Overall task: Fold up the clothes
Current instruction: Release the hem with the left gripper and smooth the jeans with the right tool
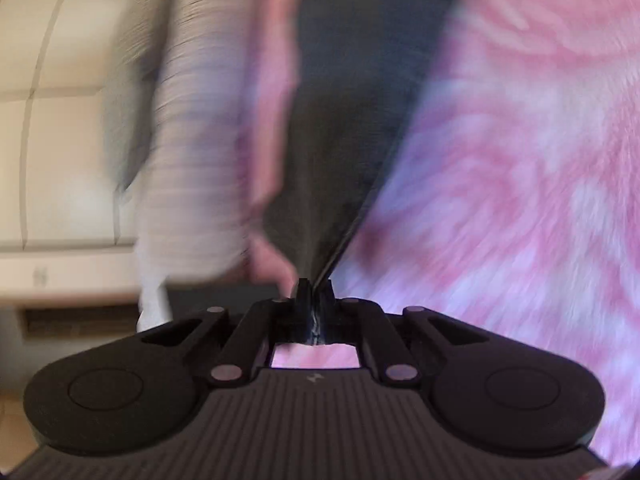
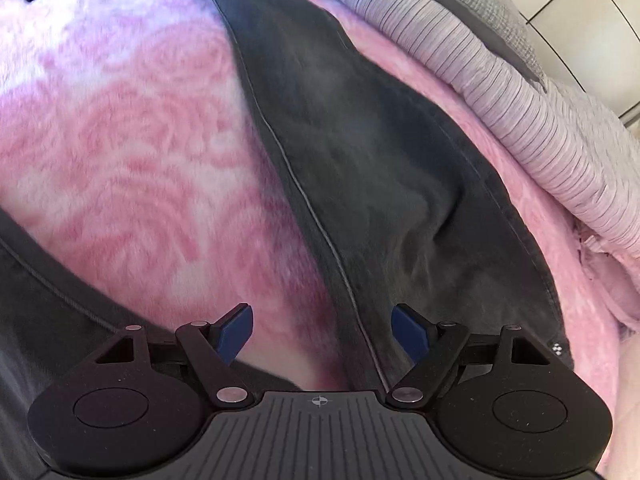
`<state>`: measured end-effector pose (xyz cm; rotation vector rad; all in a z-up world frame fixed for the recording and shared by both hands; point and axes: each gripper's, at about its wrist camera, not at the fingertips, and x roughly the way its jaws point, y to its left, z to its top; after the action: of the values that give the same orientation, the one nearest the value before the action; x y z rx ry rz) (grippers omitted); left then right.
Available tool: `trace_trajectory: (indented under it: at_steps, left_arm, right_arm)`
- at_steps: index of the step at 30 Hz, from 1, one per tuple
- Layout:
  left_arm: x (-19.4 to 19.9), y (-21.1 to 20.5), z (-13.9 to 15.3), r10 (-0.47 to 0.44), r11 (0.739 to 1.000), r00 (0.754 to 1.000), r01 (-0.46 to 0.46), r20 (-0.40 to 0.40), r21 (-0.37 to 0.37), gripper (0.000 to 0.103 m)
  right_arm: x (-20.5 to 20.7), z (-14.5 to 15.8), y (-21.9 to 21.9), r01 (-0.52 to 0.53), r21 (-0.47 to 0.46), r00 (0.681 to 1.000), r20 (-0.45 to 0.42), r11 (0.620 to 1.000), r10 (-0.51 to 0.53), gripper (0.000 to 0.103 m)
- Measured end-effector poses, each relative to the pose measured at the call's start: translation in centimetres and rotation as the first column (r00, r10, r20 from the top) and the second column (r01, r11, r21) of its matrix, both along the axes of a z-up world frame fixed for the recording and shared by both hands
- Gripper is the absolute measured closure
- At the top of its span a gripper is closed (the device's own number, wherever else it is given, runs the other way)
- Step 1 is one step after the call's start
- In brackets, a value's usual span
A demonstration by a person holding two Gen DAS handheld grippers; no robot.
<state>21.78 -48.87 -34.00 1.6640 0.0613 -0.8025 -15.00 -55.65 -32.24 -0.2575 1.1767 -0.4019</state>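
A dark grey garment (image 1: 340,120) stretches away from my left gripper (image 1: 314,294), whose jaws are shut on a pinched edge of the cloth. In the right wrist view the same dark grey garment (image 2: 360,152) lies as a long leg-like strip with a stitched seam across a pink and white fluffy blanket (image 2: 132,140). My right gripper (image 2: 322,334) hovers over its near end, jaws wide apart, blue pads (image 2: 236,332) showing, with the seam edge lying between them and untouched. Another dark part of the garment (image 2: 52,320) lies at the lower left.
A ribbed pale lilac cloth (image 2: 520,120) and a grey textured fabric (image 2: 472,4) are bunched along the blanket's far right edge. Beige tiled floor (image 2: 592,12) lies beyond. In the blurred left wrist view, the ribbed cloth (image 1: 188,152) hangs beside pale tiles (image 1: 60,120).
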Motion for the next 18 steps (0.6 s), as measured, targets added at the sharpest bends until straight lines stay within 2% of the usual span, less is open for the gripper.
trace_trajectory:
  at_steps: [3,5,9,12,15,18]
  left_arm:
    - [-1.3,5.0,3.7,0.088,0.996,0.995,-0.088,-0.035,0.016,0.1]
    - [-3.2,8.0,3.8,0.089,0.995,0.994,-0.085,-0.065,0.056,0.1]
    - [-6.2,11.0,0.3,0.085,0.987,0.991,-0.069,-0.101,0.144,0.095]
    - [-6.2,12.0,-1.8,0.157,0.971,0.984,-0.137,-0.088,0.198,0.092]
    - [-6.7,13.2,-1.1,0.238,0.96,0.963,-0.214,-0.123,0.182,0.086]
    - [-8.1,14.1,1.1,0.304,0.95,0.936,-0.284,-0.179,0.129,0.084]
  right_arm:
    - [-0.3,0.4,0.0,0.005,0.021,1.0,0.0,1.0,-0.005,0.023]
    - [-0.2,0.3,-0.1,0.014,0.045,1.0,-0.004,0.999,-0.014,0.023]
    - [-0.5,0.1,-0.1,0.053,0.092,0.999,-0.012,0.994,-0.052,0.023]
    - [-1.8,0.2,-0.2,0.108,0.104,0.994,-0.018,0.989,-0.107,0.023]
    - [-4.4,0.6,-0.9,0.202,0.131,0.979,-0.024,0.971,-0.2,0.023]
    - [-8.1,0.6,-1.9,0.351,0.191,0.935,-0.027,0.917,-0.353,0.023]
